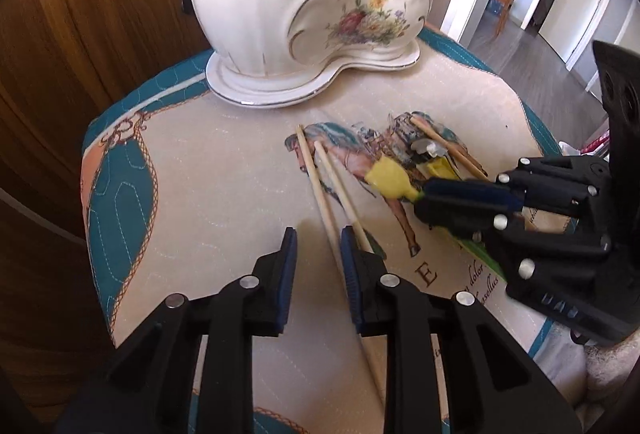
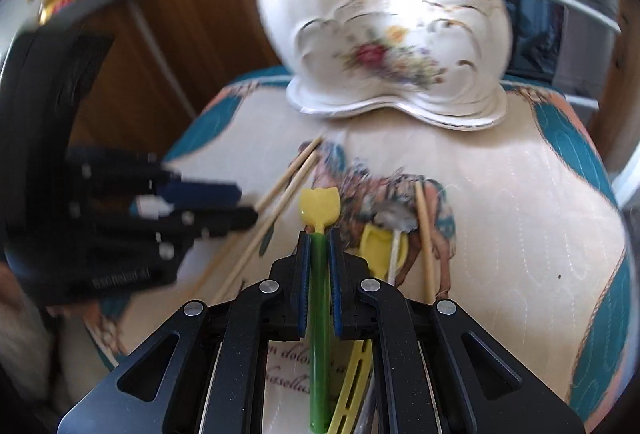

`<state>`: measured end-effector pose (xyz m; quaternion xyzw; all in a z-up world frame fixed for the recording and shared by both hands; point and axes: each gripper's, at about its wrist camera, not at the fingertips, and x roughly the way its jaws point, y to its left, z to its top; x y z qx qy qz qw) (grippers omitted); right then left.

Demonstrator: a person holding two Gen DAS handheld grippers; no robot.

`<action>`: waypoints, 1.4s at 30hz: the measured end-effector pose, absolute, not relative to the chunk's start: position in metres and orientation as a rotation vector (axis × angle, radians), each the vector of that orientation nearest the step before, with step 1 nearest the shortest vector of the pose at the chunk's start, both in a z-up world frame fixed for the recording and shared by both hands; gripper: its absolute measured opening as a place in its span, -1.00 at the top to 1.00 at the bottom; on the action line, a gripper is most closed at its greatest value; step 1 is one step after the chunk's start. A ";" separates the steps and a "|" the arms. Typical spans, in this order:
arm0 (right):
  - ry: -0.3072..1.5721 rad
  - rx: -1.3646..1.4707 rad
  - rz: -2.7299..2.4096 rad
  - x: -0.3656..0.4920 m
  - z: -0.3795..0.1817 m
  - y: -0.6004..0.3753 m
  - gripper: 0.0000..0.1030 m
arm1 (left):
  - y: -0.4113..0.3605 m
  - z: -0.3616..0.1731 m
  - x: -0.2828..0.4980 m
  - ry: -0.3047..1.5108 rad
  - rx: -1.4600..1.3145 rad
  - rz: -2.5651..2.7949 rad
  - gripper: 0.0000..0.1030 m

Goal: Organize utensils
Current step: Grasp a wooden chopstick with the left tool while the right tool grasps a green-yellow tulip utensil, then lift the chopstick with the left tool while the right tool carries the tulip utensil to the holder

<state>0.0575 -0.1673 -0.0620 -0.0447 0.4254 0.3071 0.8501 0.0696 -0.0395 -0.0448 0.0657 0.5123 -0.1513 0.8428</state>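
My right gripper is shut on the green handle of a yellow-headed fork, held just above the mat. The left wrist view shows that same right gripper and the fork's yellow head. Two wooden chopsticks lie side by side on the mat. My left gripper stands over their near ends, its pads apart; one stick runs under the right finger, and nothing is pinched. The right wrist view shows the left gripper blurred, beside the chopsticks. A white flowered ceramic holder stands behind.
A quilted mat with a horse print and teal border covers the small table. More utensils lie on it: a yellow scoop, a grey-tipped white stick, a lone chopstick. Wooden cabinet stands at the left; the table drops off at the right.
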 end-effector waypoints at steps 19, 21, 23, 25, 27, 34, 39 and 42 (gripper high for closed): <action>0.836 -0.226 0.643 0.039 -0.057 -0.155 0.80 | -0.032 -0.049 0.060 1.046 0.177 -0.278 0.91; 0.815 -0.187 0.642 0.041 -0.050 -0.163 0.80 | -0.026 -0.048 0.055 1.033 0.154 -0.287 0.91; 0.770 -0.110 0.654 0.041 -0.038 -0.175 0.80 | -0.018 -0.040 0.047 0.989 0.121 -0.303 0.91; 0.729 -0.041 0.665 0.041 -0.027 -0.185 0.80 | -0.009 -0.032 0.039 0.935 0.090 -0.299 0.91; 0.679 0.015 0.665 0.041 -0.018 -0.196 0.80 | -0.002 -0.022 0.031 0.870 0.065 -0.304 0.91; 0.491 0.120 0.608 0.049 0.014 -0.210 0.80 | 0.004 0.020 0.016 0.641 -0.004 -0.352 0.91; 0.400 0.186 0.582 0.077 0.040 -0.220 0.80 | -0.003 0.053 0.030 0.539 -0.018 -0.381 0.91; 0.349 0.213 0.556 0.095 0.053 -0.225 0.80 | -0.006 0.073 0.046 0.474 -0.040 -0.384 0.91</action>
